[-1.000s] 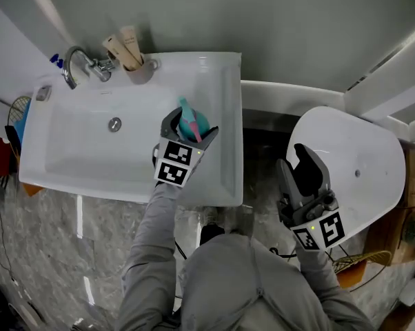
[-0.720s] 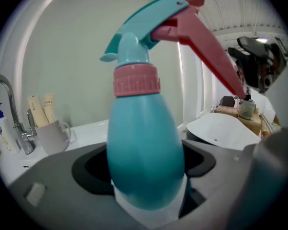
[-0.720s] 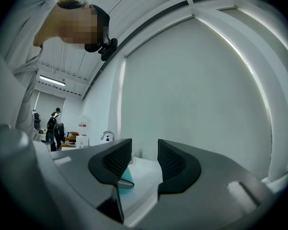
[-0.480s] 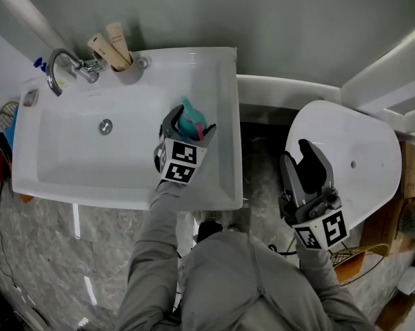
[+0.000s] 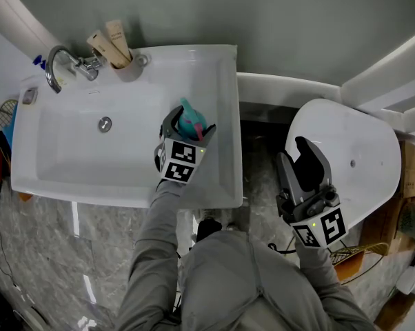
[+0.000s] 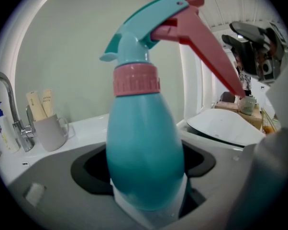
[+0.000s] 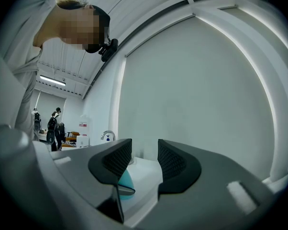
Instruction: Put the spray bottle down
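Left gripper [image 5: 187, 131] is shut tight on the blue spray bottle [image 6: 144, 152]. It holds the round belly, low down, and the bottle fills the space between the jaws.

The bottle is over the right side of the white sink [image 5: 76, 150]. It is well apart from the tap [image 5: 59, 64] and the cup [image 5: 128, 69] at the back. I cannot tell if its bottom touches the sink yet.

The bottle stands straight up, so its long side goes up and down. The pink ring and the spray head are on top. In the left gripper view the tip points up and to the right, and the long pink trigger hangs down on that same side, toward the toilet lid [image 5: 359, 150].

I think the next move is to go straight down until the bottom sits flat, then let go.

The right gripper [image 5: 304, 161] is far off over the toilet lid. Its jaws are a little apart and hold nothing.
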Demonstrator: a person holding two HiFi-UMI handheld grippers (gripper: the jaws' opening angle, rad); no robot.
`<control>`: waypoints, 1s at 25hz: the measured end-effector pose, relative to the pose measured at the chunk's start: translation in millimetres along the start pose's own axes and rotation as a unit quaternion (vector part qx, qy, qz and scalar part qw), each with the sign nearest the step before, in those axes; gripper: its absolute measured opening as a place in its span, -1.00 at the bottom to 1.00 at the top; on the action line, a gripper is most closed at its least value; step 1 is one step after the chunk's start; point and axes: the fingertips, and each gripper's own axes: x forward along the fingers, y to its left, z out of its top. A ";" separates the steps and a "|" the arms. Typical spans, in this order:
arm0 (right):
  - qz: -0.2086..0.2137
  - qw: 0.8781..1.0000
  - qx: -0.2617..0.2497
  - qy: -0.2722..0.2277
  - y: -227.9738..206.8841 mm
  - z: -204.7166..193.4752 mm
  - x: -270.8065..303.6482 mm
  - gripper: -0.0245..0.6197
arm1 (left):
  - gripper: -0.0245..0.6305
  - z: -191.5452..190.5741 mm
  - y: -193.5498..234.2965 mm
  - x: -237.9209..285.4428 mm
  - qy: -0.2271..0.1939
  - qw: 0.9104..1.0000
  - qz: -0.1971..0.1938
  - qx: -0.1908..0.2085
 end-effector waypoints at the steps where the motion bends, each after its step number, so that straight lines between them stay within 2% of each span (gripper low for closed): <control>1: 0.001 1.000 0.000 0.000 0.7 -0.1 0.0 -0.44 | 0.47 0.3 0.2 0.0 -0.003 1.000 0.000 0.000; 10: 0.000 1.000 -0.004 -0.003 3.1 3.8 -2.0 -0.44 | 0.47 3.9 -2.8 -1.7 -0.020 1.000 -0.014 -0.012; 25: 0.004 1.000 -0.006 -0.006 9.5 6.1 -4.5 -0.44 | 0.48 9.7 -6.2 -15.2 -0.025 0.999 -0.023 0.002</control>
